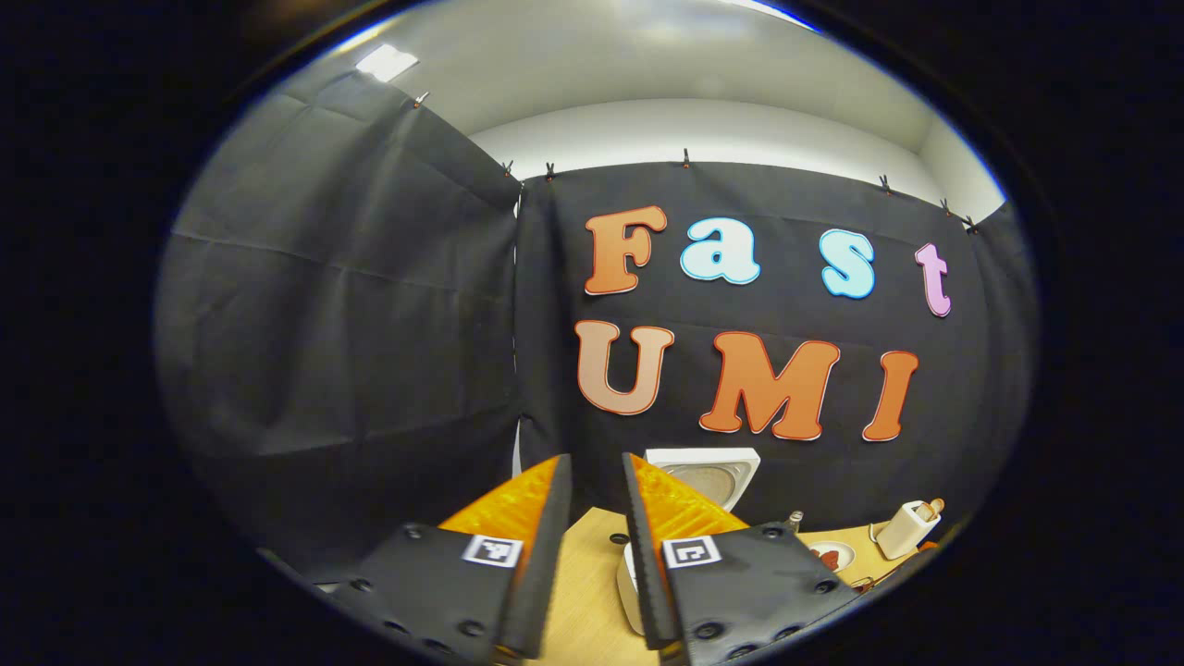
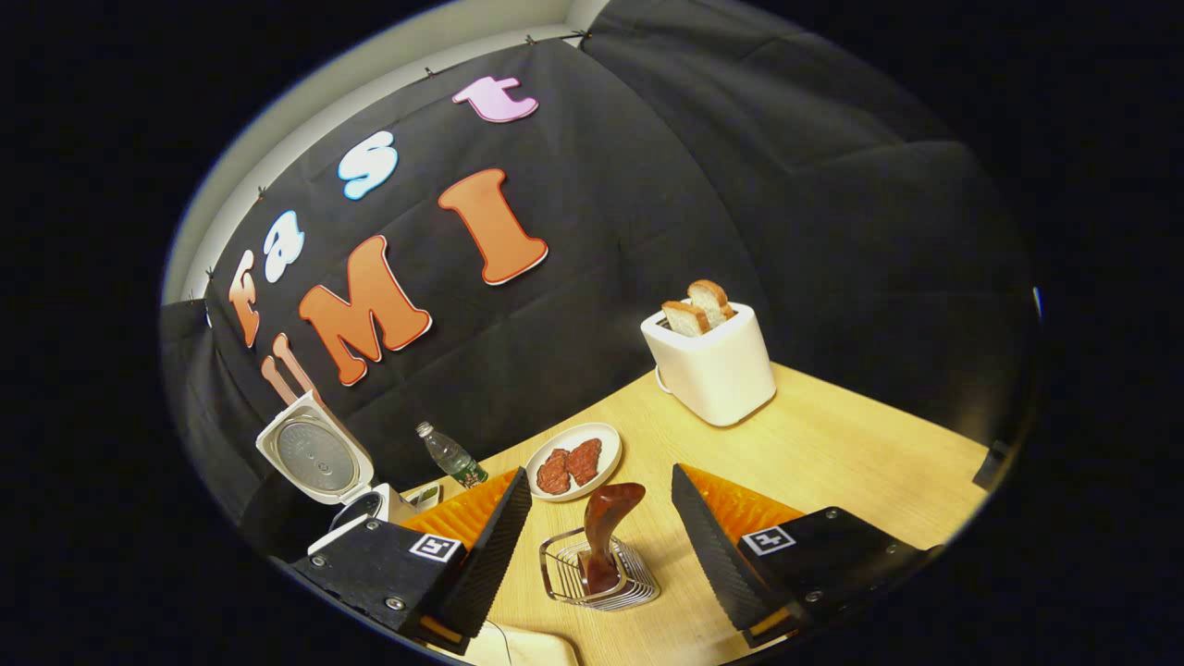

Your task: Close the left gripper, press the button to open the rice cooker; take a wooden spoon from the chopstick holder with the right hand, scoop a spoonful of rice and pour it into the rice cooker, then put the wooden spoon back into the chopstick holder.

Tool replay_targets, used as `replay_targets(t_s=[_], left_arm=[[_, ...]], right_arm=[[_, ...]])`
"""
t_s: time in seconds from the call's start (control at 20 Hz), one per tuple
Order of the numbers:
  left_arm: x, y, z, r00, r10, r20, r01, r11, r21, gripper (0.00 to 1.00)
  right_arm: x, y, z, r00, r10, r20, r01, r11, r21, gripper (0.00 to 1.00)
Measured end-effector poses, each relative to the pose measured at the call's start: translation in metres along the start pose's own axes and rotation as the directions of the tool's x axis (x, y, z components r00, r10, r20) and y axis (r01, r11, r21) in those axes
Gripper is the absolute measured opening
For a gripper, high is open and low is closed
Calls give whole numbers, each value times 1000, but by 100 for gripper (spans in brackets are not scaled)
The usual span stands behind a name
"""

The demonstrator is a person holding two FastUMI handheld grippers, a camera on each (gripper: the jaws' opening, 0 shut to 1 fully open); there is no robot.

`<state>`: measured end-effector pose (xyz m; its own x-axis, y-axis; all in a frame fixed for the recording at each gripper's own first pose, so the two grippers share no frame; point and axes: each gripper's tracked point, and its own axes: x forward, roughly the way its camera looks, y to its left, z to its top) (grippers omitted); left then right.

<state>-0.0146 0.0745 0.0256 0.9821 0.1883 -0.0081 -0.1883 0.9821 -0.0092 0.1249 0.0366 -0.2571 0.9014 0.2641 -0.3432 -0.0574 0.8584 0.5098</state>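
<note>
Rice cooker (image 2: pixel 319 458) is standing with its lid (image 2: pixel 313 450) already up, far left of the table (image 2: pixel 832 444). Right gripper (image 2: pixel 599 504) is hanging with fingers spread wide, lined up on the wooden spoon (image 2: pixel 606 536), which is sitting upright in the wire chopstick holder (image 2: pixel 597 578). Left gripper (image 1: pixel 597 518) is waiting, fingers nearly together with a narrow gap.

Risk: the holder is looking light. A skewed or low pinch on the handle could be dragging the holder along or tipping it. The plate of meat (image 2: pixel 573 460) is lying just behind, in the path of a clumsy lift.
</note>
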Motion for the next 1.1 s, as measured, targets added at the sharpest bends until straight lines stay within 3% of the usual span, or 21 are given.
replay_targets(t_s=[0.05, 0.15, 0.3, 0.45, 0.5, 0.55, 0.65, 0.7, 0.9, 1.1], left_arm=[[-5, 3, 0, 1000, 12, 0, -12, 1000, 17, 57], [-8, 3, -7, 1000, 13, -18, -12, 998, 58, 74], [-9, 4, -12, 999, 25, -29, -21, 992, 122, 99], [-6, -6, -17, 999, 16, -33, -12, 994, 110, 99], [-6, -6, -23, 999, 12, -47, -8, 996, 93, 99], [-5, -7, -30, 998, 9, -65, -4, 997, 76, 99], [-2, -5, -45, 995, 8, -104, -3, 999, 51, 99], [0, -5, -53, 992, 3, -126, 1, 999, 37, 99], [5, -8, -61, 985, -66, -159, 62, 998, -26, 99], [19, 9, -54, 984, -83, -156, 79, 996, -27, 99]], right_arm=[[5, 0, -7, 1000, 1, -22, 0, 1000, 17, 95], [12, 1, -19, 998, 18, -62, -15, 998, 57, 94], [25, 5, -26, 996, 26, -83, -18, 995, 94, 84], [31, -2, -34, 993, 2, -116, 12, 993, 119, 69], [31, -2, -34, 993, -4, -116, 18, 992, 125, 50], [31, -1, -34, 993, 3, -116, 12, 991, 131, 53], [25, 3, -36, 993, 12, -120, 5, 990, 144, 27], [27, 7, -34, 993, 20, -113, -2, 988, 152, 30], [17, 21, -31, 994, 13, -113, 0, 994, 111, 19], [0, 43, -5, 999, -2, -42, 4, 999, 45, 19]])
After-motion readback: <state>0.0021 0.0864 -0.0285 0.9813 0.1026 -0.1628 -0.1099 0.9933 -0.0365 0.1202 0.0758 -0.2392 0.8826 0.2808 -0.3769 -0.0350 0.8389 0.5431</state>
